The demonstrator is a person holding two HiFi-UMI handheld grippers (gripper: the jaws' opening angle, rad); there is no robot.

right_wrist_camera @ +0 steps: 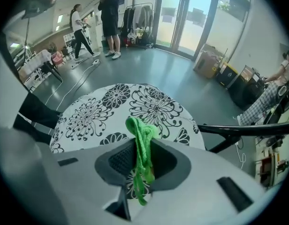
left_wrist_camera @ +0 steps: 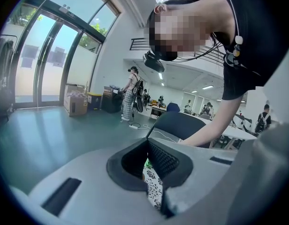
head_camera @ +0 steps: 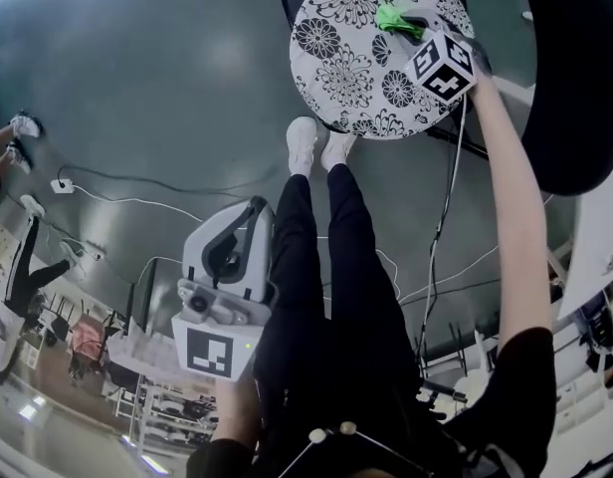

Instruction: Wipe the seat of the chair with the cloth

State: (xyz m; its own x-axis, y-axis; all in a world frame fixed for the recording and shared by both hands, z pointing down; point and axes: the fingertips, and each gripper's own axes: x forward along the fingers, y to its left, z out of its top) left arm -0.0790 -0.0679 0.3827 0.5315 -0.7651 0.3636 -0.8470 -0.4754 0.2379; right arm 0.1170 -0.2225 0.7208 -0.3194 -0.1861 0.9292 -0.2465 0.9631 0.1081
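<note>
The chair's round seat (head_camera: 351, 63), white with black flowers, is at the top of the head view. My right gripper (head_camera: 414, 23) reaches over its far right part, shut on a bright green cloth (head_camera: 396, 16) that touches the seat. In the right gripper view the cloth (right_wrist_camera: 143, 139) hangs bunched between the jaws of the right gripper (right_wrist_camera: 140, 162), above the seat (right_wrist_camera: 156, 104). My left gripper (head_camera: 245, 217) is held low beside the person's legs, away from the chair. Its jaws look shut and empty in the left gripper view (left_wrist_camera: 153, 175), with a sliver of the seat (left_wrist_camera: 155, 190) showing past them.
The chair's dark backrest (head_camera: 575, 78) rises at the right. The person's white shoes (head_camera: 305, 142) stand just before the seat. Cables (head_camera: 137, 202) trail over the grey floor. Other people (right_wrist_camera: 109, 18), glass doors (right_wrist_camera: 182, 18) and boxes (left_wrist_camera: 75, 100) are farther off.
</note>
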